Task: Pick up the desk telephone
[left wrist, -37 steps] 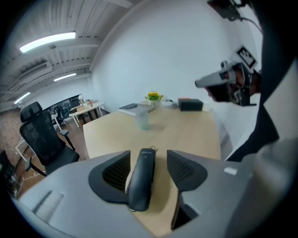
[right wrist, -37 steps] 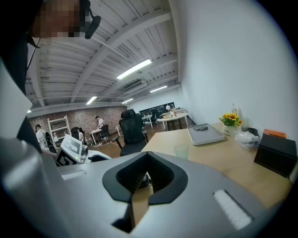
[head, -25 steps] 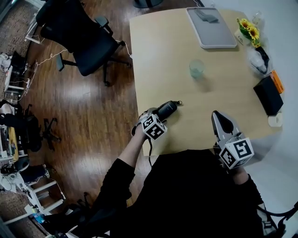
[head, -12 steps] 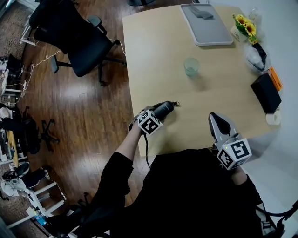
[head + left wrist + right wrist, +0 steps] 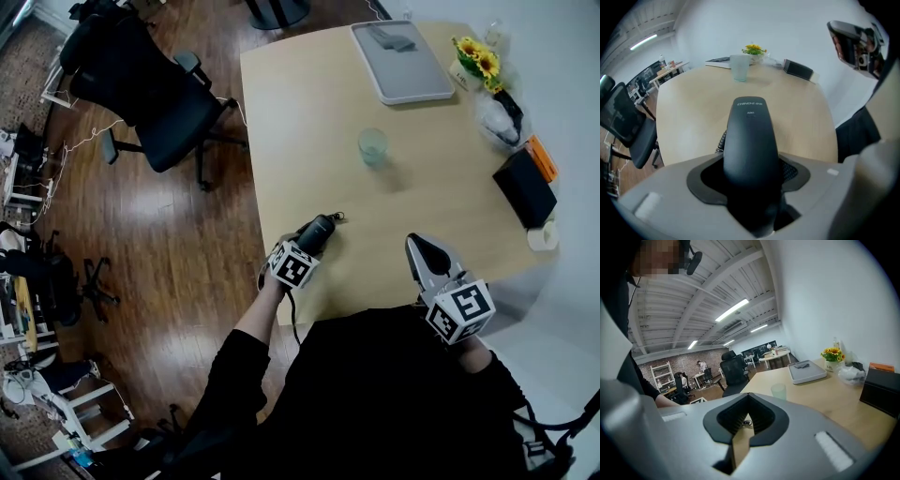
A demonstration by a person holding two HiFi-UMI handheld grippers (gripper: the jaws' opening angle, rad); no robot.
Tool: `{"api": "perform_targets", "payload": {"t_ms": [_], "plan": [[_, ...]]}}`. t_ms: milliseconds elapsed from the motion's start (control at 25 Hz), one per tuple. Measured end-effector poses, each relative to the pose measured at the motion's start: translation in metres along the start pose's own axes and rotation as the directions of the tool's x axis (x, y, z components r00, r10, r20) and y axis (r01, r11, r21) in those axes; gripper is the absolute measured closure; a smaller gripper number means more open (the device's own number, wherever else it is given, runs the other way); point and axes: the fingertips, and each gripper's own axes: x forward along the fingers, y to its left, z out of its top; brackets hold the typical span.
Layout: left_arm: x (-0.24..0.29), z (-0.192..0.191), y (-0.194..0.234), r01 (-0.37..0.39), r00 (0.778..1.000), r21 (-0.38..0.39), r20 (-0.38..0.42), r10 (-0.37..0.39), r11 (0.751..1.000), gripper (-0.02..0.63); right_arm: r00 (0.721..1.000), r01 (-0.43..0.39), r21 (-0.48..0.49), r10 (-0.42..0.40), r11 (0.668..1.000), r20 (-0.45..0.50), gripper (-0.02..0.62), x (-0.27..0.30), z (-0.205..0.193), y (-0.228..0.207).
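Since a second ago neither gripper has left the near edge of the table [image 5: 309,112]. Your left gripper [image 5: 305,246] has rolled a touch, and its jaws have just been closing. It now pinches the telephone handset [image 5: 750,140] lengthwise, far end pointing out over the tabletop, coiled cord [image 5: 721,140] trailing at its left. Risk: the shell looks smooth and rounded, so a tug from the cord could slide it out. Your right gripper [image 5: 424,251], well apart, is empty, jaws all but together.
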Motion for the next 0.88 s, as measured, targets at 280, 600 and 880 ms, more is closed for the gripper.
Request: {"api": "perform_targets", "payload": {"t_ms": [280,600,880], "plan": [[-0.057,0.018,-0.033,-0.030,0.987,-0.098,0.156,0.045,0.995,0.345,1.000,-0.019,-0.006,0.019,1.000,0.004,0.594,-0.006,0.000,0.002],[-0.168,0.085,-0.058,-0.114,0.882,-0.097,0.448,0.145,0.989,0.344,0.999,-0.053,-0.031,0.053,0.998,0.013,0.594,-0.004,-0.001,0.017],[-0.233,0.100,-0.077,-0.209,0.785,-0.072,0.582,0.212,0.975,0.345,0.996,-0.082,-0.038,0.083,0.996,0.013,0.594,0.004,-0.002,0.033]]}}
